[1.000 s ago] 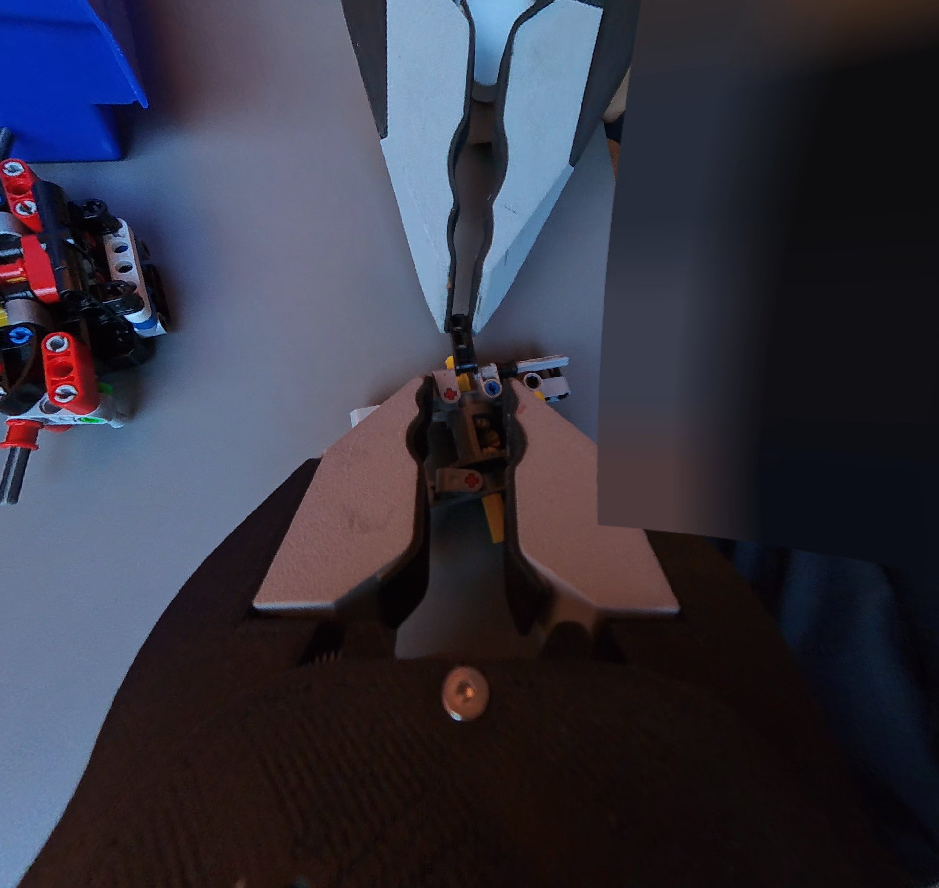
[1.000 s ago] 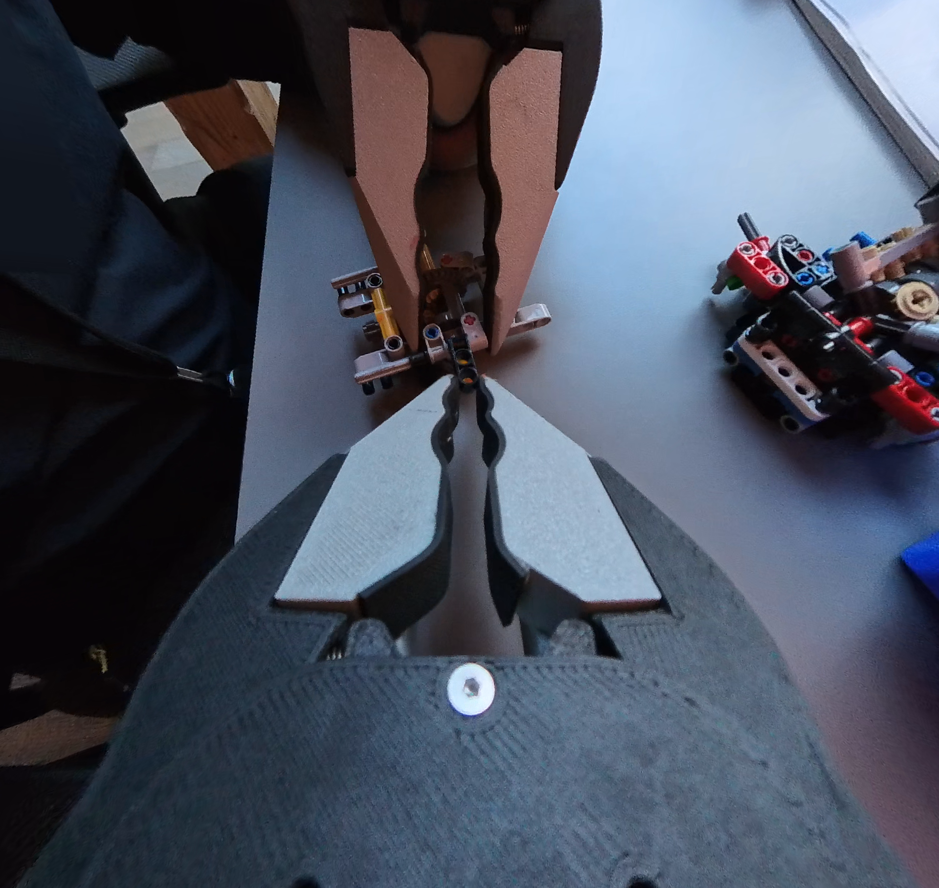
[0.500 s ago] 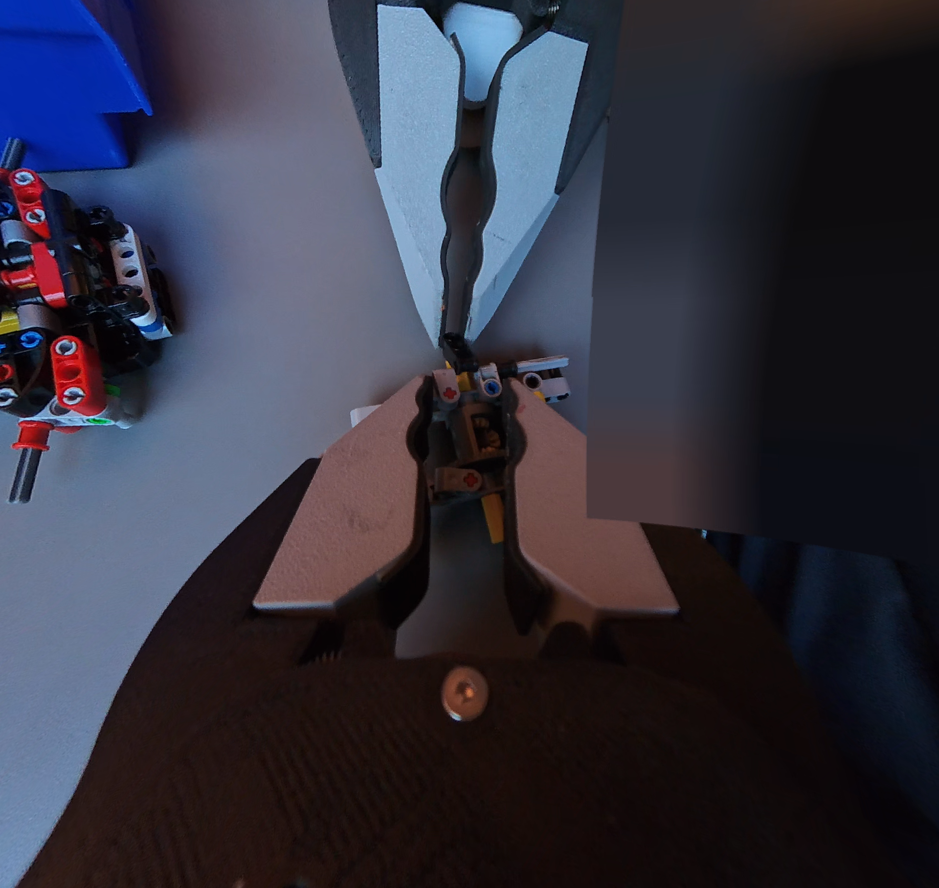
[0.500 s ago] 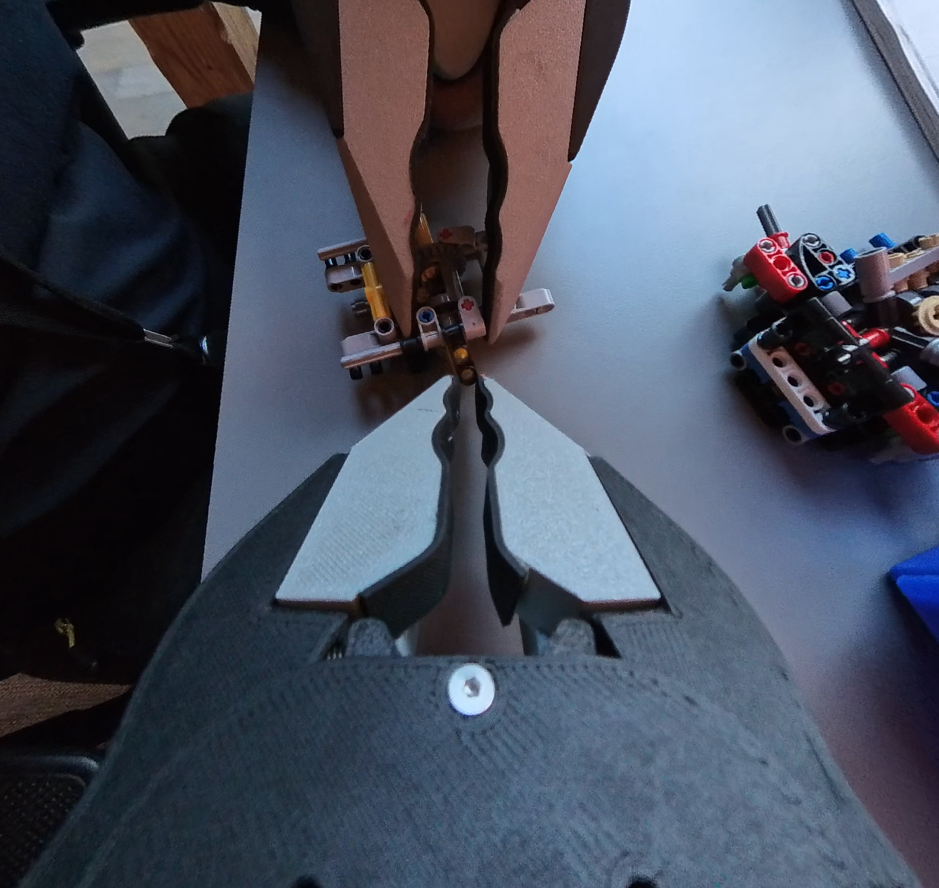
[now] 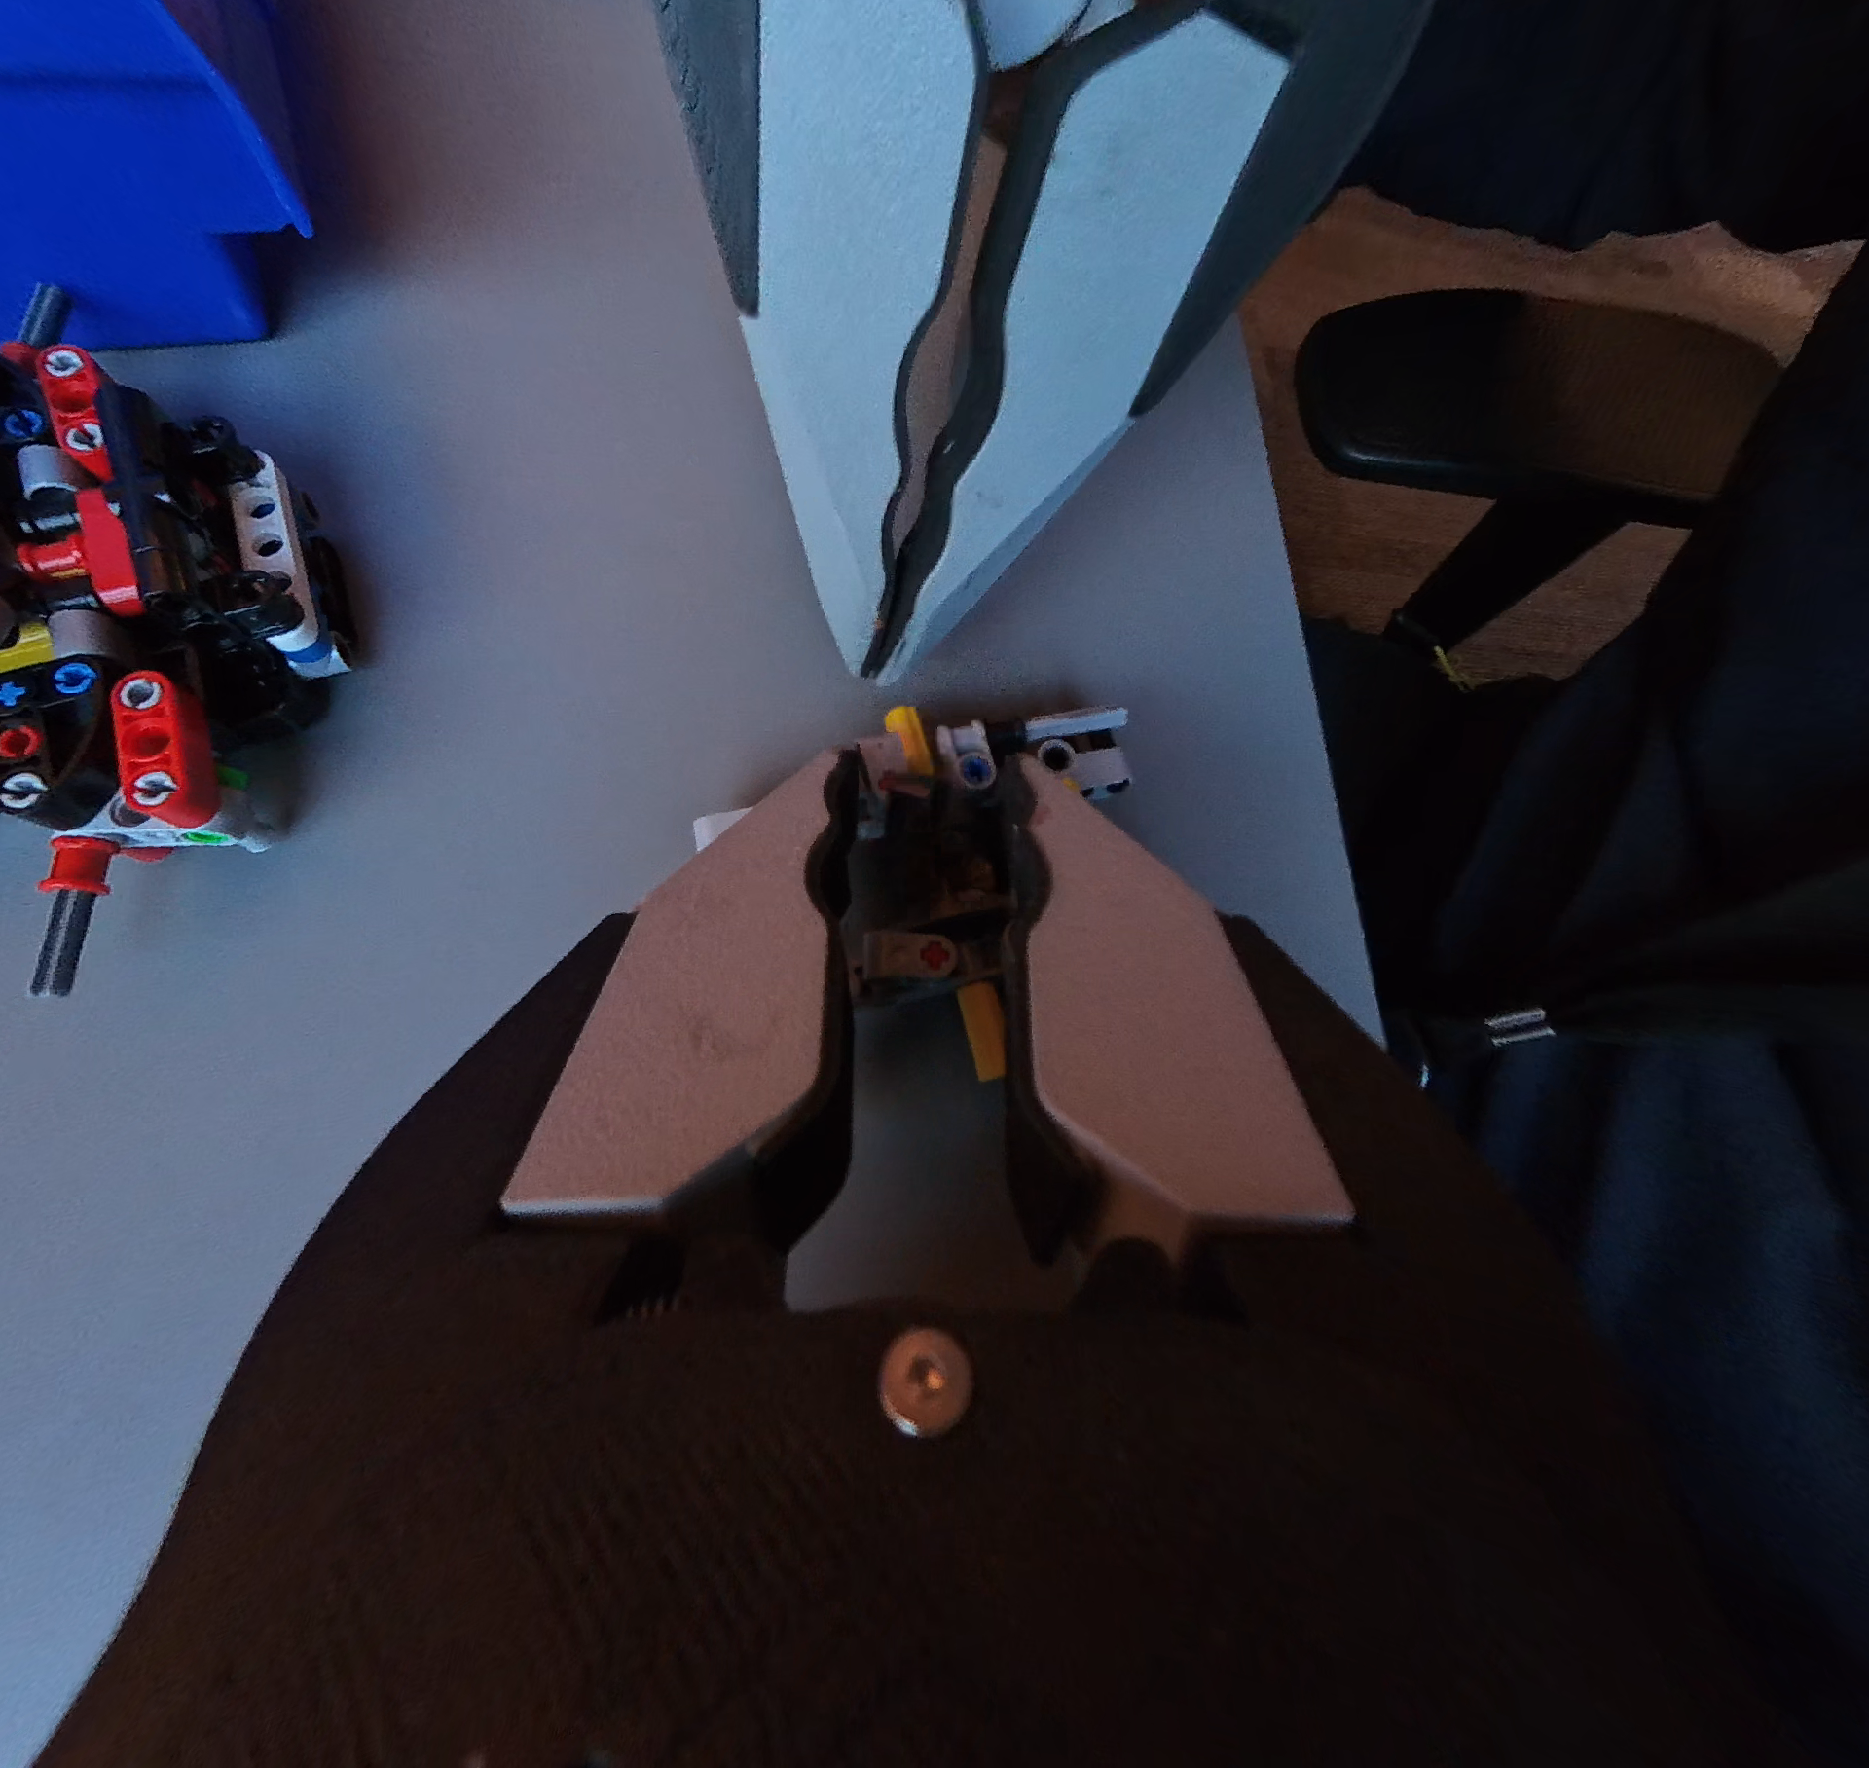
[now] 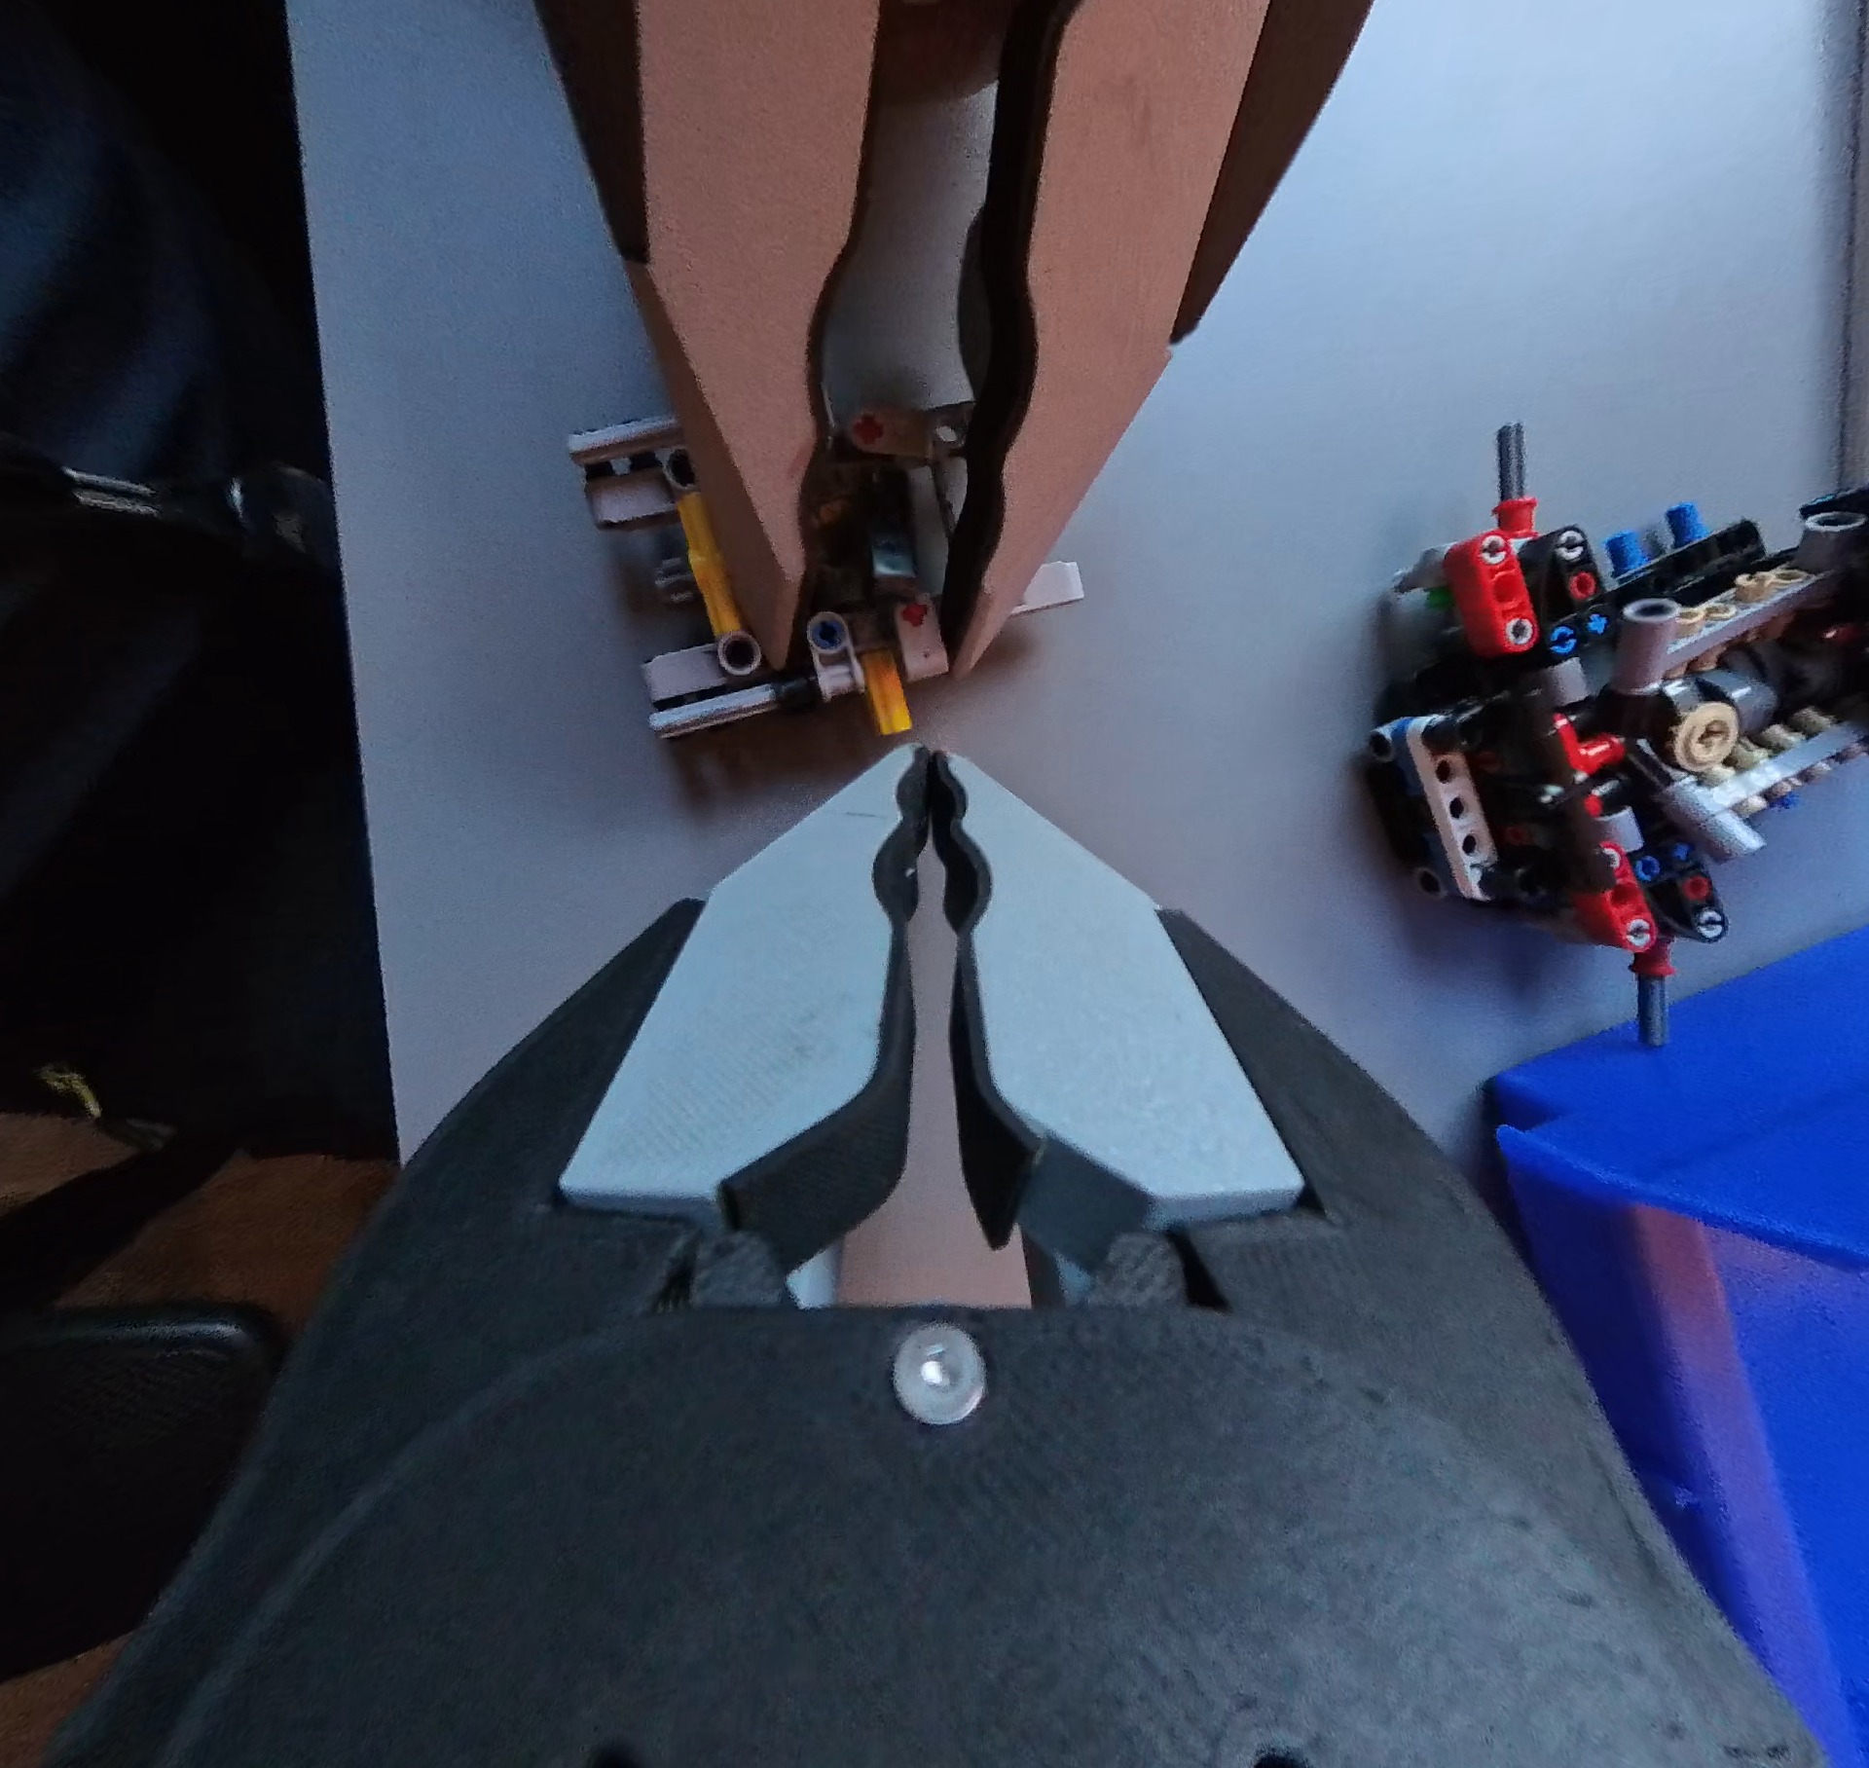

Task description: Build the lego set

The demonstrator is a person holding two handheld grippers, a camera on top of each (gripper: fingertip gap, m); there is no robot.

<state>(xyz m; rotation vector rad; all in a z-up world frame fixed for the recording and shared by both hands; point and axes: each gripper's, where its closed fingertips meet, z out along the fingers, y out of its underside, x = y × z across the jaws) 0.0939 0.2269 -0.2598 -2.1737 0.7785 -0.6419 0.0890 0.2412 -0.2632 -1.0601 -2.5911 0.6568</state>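
Grey counter [image 5: 526, 465], blue bin [image 5: 131, 101] cut off upper left. Left gripper [image 5: 930, 809] jaws clamp small grey brick assembly [image 6: 708, 678] at frame centre; its middle hidden, dark between pads. Yellow axle [image 6: 882, 708] sticks out. Right gripper [image 6: 928, 759] jaws shut, bare, tips just short of axle. Larger red-black brick model [image 6: 1547, 759] well apart.

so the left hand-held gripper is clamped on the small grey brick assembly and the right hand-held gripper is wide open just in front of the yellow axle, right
One thing is wrong: the right hand-held gripper is not wide open. The right wrist view shows its fingertips closed together with nothing between them, just in front of the yellow axle. The rest holds: the left hand-held gripper is clamped on the small grey brick assembly.
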